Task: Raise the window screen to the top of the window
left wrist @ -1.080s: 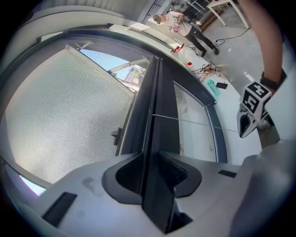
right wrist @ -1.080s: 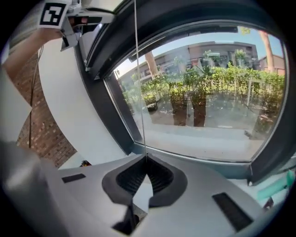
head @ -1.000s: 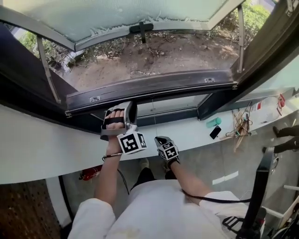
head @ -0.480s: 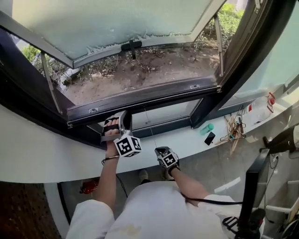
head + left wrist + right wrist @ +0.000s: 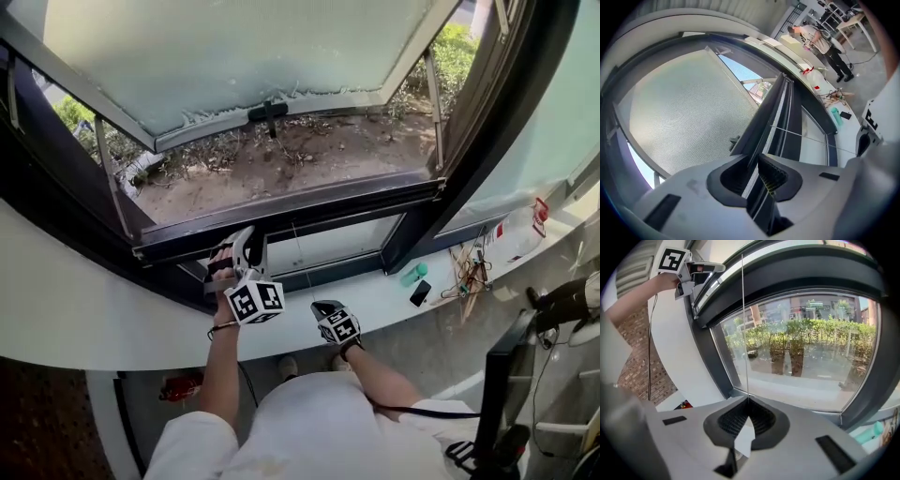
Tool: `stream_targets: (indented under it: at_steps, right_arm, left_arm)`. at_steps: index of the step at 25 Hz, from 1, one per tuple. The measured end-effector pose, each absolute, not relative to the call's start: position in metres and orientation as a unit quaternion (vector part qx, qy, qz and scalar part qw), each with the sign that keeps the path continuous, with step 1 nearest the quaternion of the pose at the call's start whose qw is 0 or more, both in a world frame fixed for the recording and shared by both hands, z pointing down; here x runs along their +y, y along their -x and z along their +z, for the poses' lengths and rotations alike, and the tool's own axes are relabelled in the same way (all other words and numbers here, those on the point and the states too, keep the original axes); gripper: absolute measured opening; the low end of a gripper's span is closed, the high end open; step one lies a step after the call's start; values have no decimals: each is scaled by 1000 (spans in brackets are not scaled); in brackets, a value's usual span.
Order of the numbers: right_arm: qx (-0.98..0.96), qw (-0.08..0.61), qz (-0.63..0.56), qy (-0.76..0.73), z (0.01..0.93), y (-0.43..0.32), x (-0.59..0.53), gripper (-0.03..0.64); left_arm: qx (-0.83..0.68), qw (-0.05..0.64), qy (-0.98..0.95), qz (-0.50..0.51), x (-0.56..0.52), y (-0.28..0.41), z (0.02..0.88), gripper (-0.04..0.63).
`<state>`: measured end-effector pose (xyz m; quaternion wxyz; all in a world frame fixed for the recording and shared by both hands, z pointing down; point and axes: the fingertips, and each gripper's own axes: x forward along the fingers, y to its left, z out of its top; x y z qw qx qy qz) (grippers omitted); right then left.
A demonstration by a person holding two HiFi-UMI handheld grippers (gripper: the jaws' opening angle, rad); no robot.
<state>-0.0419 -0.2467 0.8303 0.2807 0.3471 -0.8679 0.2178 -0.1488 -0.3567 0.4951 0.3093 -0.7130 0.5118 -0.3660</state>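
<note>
1. Dark metal window frame (image 5: 492, 131), frosted sash (image 5: 234, 56) swung outward.
2. Long dark screen rail (image 5: 300, 211) lies low across it.
3. The left gripper (image 5: 755, 173), near level, clamps the screen rail, jaws just eased slightly.
4. The right gripper (image 5: 746, 417), tilted down, pinches a thin cord (image 5: 742, 324).

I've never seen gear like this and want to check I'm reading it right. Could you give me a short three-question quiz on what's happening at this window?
1. True or false: the right tool has its jaws apart.
2. What lies beside the teal bottle on the sill? A. a mug B. a dark phone C. a book
3. What does the thin cord run up to?
Key: 1 false, they are shut on the cord. 2 B. 3 the screen's dark bar.
</note>
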Motion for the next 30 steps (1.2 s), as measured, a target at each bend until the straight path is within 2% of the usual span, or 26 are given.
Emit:
stream_targets:
  at_steps: [4, 10, 15, 18, 22, 30]
  right_arm:
    - [-878, 268, 193, -347, 812, 52, -259, 2]
    - [-876, 265, 189, -355, 809, 48, -263, 2]
    - [-878, 254, 194, -357, 805, 50, -264, 2]
    - [-884, 242, 185, -354, 797, 59, -265, 2]
    - [-892, 214, 164, -362, 775, 67, -276, 2]
    - [-898, 186, 131, -377, 749, 72, -290, 2]
  left_arm:
    - [529, 313, 710, -344, -356, 149, 469, 71]
    - [529, 338, 685, -369, -344, 149, 461, 71]
    - [558, 298, 711, -307, -330, 153, 451, 71]
    - [580, 261, 727, -260, -324, 159, 448, 31]
    - [603, 244, 722, -235, -317, 168, 450, 5]
    - [635, 150, 743, -150, -310, 181, 456, 2]
